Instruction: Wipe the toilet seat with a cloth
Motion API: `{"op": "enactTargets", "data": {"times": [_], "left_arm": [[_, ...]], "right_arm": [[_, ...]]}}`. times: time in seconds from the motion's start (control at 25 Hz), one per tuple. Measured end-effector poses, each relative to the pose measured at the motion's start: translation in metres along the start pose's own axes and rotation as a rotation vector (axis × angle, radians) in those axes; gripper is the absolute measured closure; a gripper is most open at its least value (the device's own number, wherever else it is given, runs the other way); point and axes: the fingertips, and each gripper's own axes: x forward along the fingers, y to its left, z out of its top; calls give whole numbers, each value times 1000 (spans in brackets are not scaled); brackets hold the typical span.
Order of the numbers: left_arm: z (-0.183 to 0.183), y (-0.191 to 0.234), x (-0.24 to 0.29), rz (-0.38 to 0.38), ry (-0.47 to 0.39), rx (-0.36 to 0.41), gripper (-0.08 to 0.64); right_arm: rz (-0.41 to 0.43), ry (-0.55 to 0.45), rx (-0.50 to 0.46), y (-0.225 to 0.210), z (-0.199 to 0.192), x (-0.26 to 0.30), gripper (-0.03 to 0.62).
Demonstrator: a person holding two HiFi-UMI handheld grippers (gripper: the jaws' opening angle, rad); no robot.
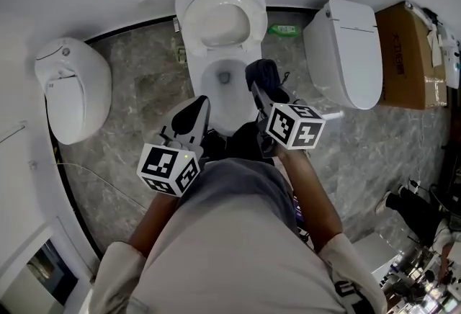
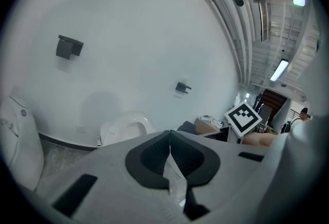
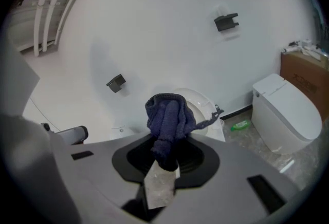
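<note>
Toilet seat (image 1: 249, 23): on the middle toilet against the back wall. It looks tipped up over the open bowl (image 1: 224, 79). I cannot tell whether the ring and lid stand up together.

Cloth (image 3: 167, 119): dark blue, bunched, and pinched at its lower end between the jaws of the right gripper (image 1: 261, 89). Most of it stands free above the jaw tips. In the head view it sits over the bowl's right rim; contact with the porcelain cannot be confirmed.

Left gripper (image 2: 169, 147): jaws pressed together with nothing between them. It is held low at the near left of the bowl.

Progress, as a judgement: the cloth is in hand and brought up to the toilet, but no wipe mark or contact on the seat shows. The whole wipe appears left to do.

Surroundings: a second toilet (image 1: 72, 89) at left and a third (image 1: 346, 50) at right. A green bottle (image 1: 283, 29) lies on the floor by the wall, and a cardboard box (image 1: 407, 53) stands far right.
</note>
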Motion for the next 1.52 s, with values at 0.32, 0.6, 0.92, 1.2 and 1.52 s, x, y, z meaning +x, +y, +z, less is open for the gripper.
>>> {"op": "enactTargets", "data": {"times": [0.32,0.6,0.92,1.2,1.52], "left_arm": [[-2,12,32,64,43,-63,551],[-5,28,58,113,88,-109,551],[5,45,71,174,83,-150,551],[5,55,73,213,82,-175,551],[-3,68,61,243,73,-208,551]], "right_arm": [[19,92,130,-54,23,70,518],[18,201,237,-95,28,132,518],[18,275,410,-131,46,203,520],[-24,315,479,-154,55,238,520],[-19,316,502,-152,71,252,519]]}}
